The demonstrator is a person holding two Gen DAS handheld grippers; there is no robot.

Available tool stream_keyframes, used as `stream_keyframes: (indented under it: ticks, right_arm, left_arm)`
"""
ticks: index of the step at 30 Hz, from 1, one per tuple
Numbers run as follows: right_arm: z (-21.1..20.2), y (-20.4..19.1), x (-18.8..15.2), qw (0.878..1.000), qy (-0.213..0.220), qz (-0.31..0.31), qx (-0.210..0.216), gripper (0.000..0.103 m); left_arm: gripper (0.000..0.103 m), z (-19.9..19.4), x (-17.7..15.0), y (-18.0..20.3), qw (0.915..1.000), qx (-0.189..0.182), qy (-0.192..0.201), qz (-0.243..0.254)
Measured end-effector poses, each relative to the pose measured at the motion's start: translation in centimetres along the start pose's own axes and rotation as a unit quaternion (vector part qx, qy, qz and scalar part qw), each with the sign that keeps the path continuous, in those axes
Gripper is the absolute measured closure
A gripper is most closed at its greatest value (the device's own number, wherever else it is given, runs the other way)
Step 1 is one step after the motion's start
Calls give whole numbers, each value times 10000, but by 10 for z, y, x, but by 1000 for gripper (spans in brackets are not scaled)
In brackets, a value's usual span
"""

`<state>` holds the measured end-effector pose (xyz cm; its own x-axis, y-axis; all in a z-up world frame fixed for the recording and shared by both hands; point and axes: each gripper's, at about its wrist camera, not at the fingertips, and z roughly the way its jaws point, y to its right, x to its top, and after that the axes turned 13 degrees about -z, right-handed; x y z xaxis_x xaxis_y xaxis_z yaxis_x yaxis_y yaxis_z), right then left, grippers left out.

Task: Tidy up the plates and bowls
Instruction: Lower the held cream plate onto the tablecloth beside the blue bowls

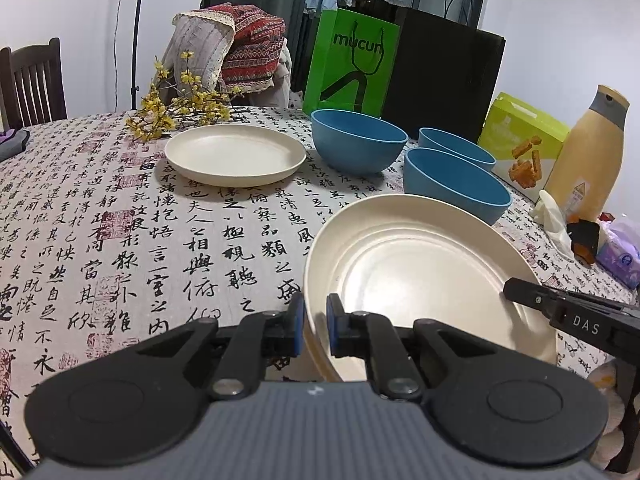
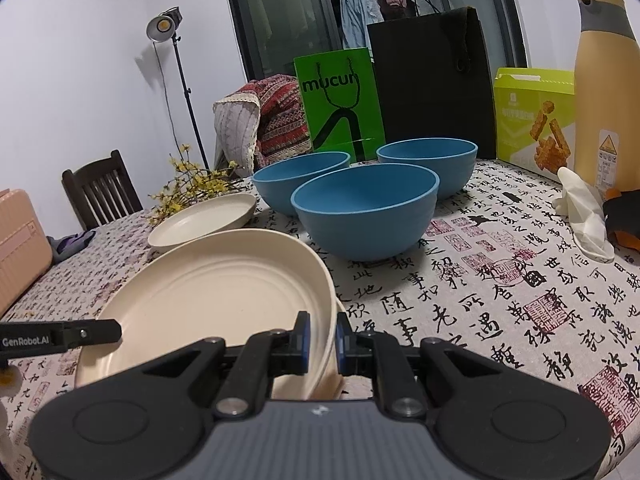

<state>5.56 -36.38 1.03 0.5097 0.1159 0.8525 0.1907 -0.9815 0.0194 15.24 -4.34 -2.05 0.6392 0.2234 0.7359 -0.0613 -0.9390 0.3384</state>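
Round table in calligraphy-print cloth [image 1: 120,208] is carrying everything; places below are given from the big cream round plate [image 1: 420,276].

Big cream plate is sitting tilted at the near edge, with a second cream rim showing just under it in the right wrist view only [image 2: 340,376]. Left gripper [image 1: 315,328] is clamping its left rim, blue pads together on the edge. Right gripper [image 2: 322,340] is clamping the opposite rim the same way.

Three blue round bowls are standing behind the plate: nearest bowl [image 2: 364,210] just beyond its far rim, the other two [image 2: 300,174] [image 2: 428,162] farther back.

Smaller cream plate [image 1: 235,154] is lying flat, well behind and to the left.

Only the right wrist view is showing a studio lamp on a stand [image 2: 164,26] and a pink case [image 2: 20,240]. Only the left wrist view is showing a purple tissue pack [image 1: 622,252].
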Motion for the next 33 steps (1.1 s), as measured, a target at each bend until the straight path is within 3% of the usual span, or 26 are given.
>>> stream_keyframes:
  ticks: [19,33]
  right_arm:
    - [7,-4,-2,9995,8,-296,-81,90]
    - [11,-17,-7,9951,107,-943,-278,87]
  left_arm:
    - [91,10,-4,3,9997,200,-42,130]
    - [91,14,-6,5,9988,362,56,319]
